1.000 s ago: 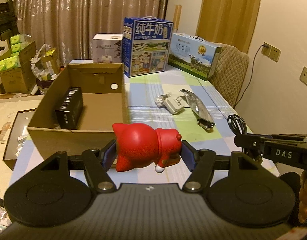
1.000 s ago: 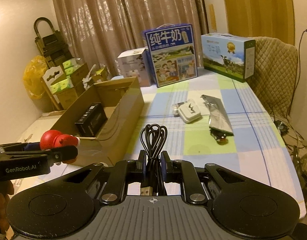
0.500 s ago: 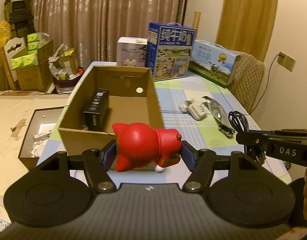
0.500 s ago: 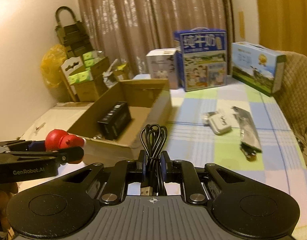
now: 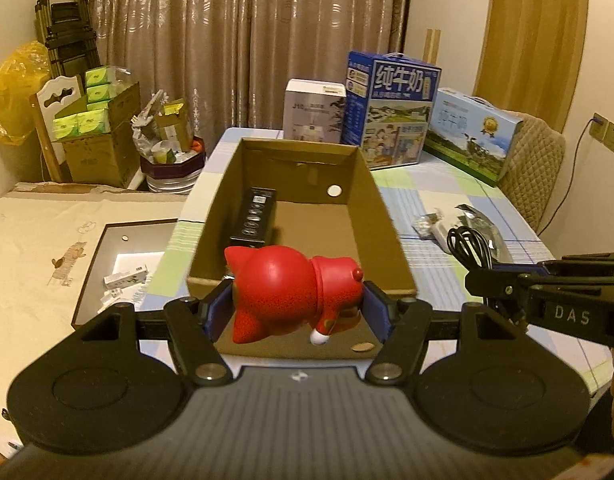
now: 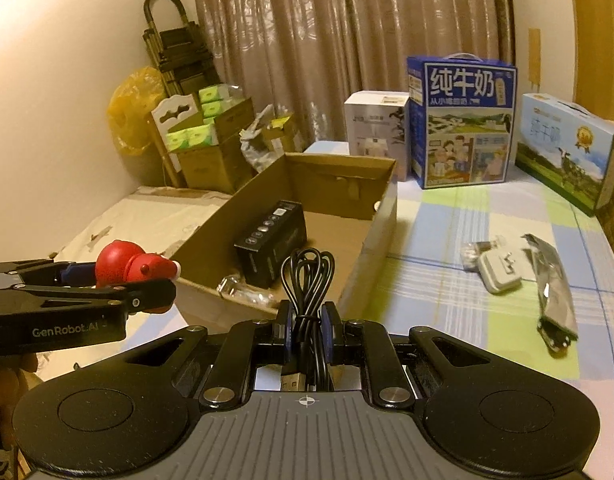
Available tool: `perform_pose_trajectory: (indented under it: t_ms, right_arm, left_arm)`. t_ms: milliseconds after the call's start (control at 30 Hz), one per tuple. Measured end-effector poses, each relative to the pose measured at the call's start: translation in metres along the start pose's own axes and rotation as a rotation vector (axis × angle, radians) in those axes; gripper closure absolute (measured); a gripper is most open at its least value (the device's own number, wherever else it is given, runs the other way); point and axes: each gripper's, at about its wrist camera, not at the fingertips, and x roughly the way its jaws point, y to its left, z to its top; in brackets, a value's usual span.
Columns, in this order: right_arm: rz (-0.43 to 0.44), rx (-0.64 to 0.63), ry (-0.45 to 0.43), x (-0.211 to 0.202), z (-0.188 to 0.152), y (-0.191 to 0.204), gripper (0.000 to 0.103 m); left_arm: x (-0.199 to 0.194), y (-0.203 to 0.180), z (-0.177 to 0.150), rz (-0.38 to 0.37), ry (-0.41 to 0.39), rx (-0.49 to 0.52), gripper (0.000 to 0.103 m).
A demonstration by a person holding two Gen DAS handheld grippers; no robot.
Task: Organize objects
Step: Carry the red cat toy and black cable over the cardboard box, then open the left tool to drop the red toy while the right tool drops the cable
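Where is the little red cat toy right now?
The red cat toy is squeezed in the left tool, low in the left wrist view, at the near end of the cardboard box with the black box inside.

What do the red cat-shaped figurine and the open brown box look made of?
Red cat-shaped figurine: probably hard glossy plastic or glazed ceramic; smooth, with a bright highlight on its back and faint speckle. The look leaves it open which.

Open brown box: corrugated cardboard, matte; thin folded walls, torn paper patches on the far wall, a punched round hole.
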Motion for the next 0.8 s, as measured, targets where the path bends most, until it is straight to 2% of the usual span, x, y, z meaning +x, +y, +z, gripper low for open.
perform_pose_trajectory:
  t_ms: [500, 700, 800]
  right_arm:
    - [0.014, 0.012, 0.013, 0.064, 0.039, -0.006, 0.092]
    - [0.006, 0.023, 0.014, 0.080, 0.049, -0.017, 0.092]
    - [0.005, 0.035, 0.015, 0.087, 0.052, -0.021, 0.092]
  left_arm:
    - [0.059, 0.018, 0.036, 0.002, 0.025, 0.068, 0.040]
    - [0.090, 0.023, 0.046, -0.014, 0.054, 0.080, 0.040]
    - [0.105, 0.025, 0.049, -0.057, 0.076, 0.065, 0.040]
